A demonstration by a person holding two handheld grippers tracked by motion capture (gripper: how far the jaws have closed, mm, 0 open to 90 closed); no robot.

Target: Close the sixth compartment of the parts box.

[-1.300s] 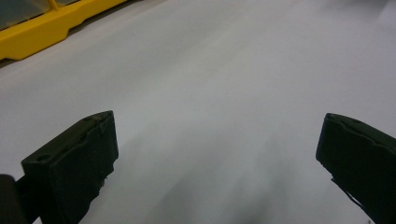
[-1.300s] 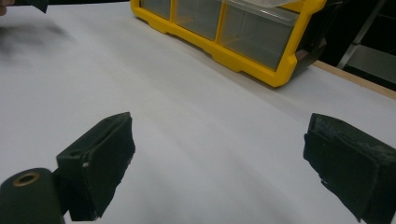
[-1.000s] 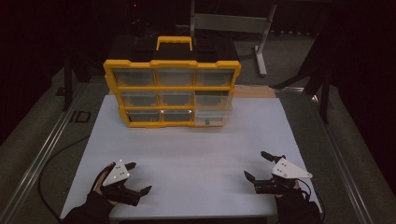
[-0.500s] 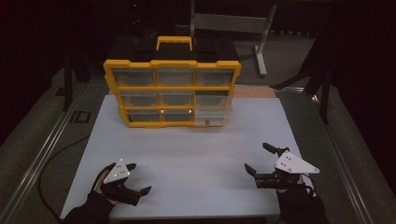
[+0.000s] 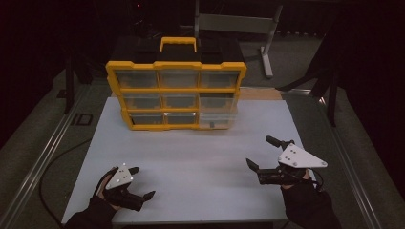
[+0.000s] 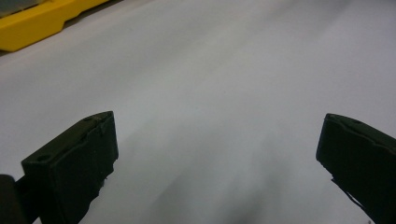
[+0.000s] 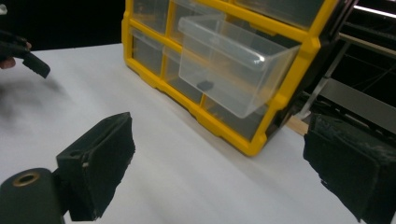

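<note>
Two grippers, left (image 5: 138, 183) and right (image 5: 263, 153), fingers spread and empty, face one nine-drawer organizer (image 5: 175, 86).

Black gloves, and each black tool (image 5: 270, 153) carries a grey three-cornered plate (image 5: 300, 158).

Dim lab: white table (image 5: 191, 157), metal stand (image 5: 267, 43), dark surroundings.

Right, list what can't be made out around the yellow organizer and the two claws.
- Small dark item in the pulled-out clear drawer: too small to identify in the right gripper view.
- Contents of the organizer: other drawers too dim and distant in the high view.
- Organizer's top and right side: cut off by the right gripper view's edge.
- Table ahead of the left claw: blurred.
- Right claw: jaws apart, holding nothing.
</note>
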